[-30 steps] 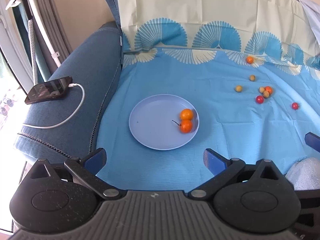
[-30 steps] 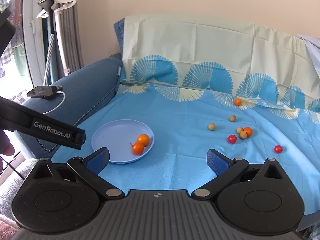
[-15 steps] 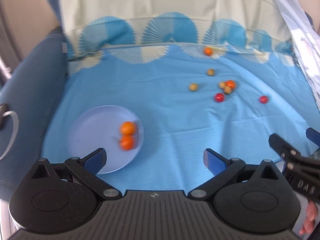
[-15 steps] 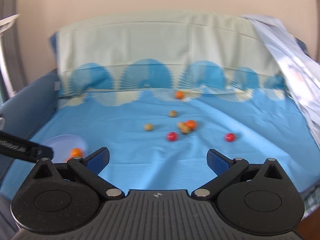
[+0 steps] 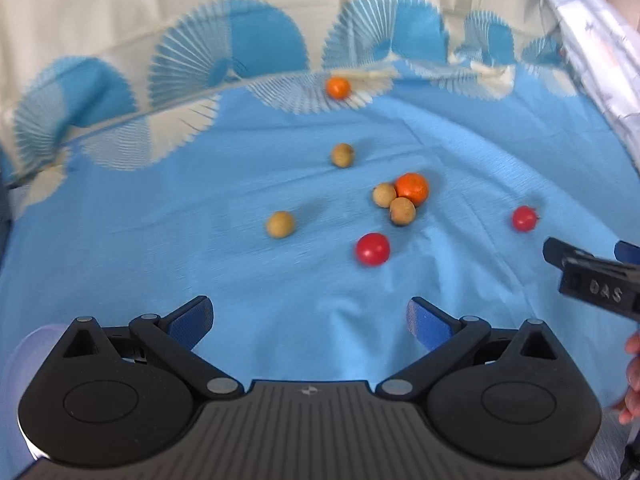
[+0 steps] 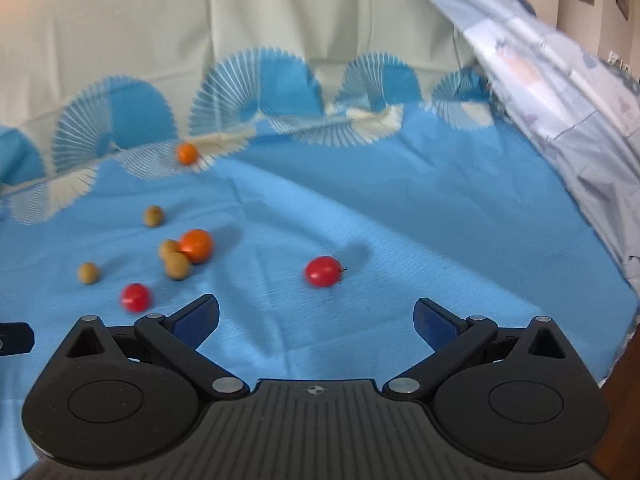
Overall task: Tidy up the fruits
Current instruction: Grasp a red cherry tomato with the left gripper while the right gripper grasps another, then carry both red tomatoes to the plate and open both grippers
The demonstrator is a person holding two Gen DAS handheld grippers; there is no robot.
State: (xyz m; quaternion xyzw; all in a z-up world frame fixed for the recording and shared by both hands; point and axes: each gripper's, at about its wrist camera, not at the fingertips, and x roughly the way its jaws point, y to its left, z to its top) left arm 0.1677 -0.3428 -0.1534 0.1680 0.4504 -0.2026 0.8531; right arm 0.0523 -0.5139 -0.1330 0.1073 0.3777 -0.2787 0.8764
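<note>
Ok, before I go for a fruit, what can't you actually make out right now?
- Plate: left wrist view, only a pale sliver; the left gripper body hides its contents.
- Right gripper: left wrist view, cut off by the edge.
- Tan fruits: right wrist view, motion blur; type unclear.

A bright blue cloth [image 5: 200,248] is seen, bordered by blue and white fan shapes against a cream band [image 5: 120,8]. On it, two orange fruits are shown: a small one [image 5: 338,88] on the fan border and a larger one [image 5: 412,189]. Four tan fruits are seen [image 5: 342,155] [image 5: 280,224] [image 5: 384,195] [image 5: 402,211]. Two glossy red fruits are shown [image 5: 372,249] [image 6: 323,271]. A pale lilac plate [image 5: 24,356] is glimpsed at the lower left. Both grippers are black with blue pads [image 5: 192,320] [image 6: 432,322]. A pale blue-grey printed sheet [image 6: 560,80] is draped on the right.
</note>
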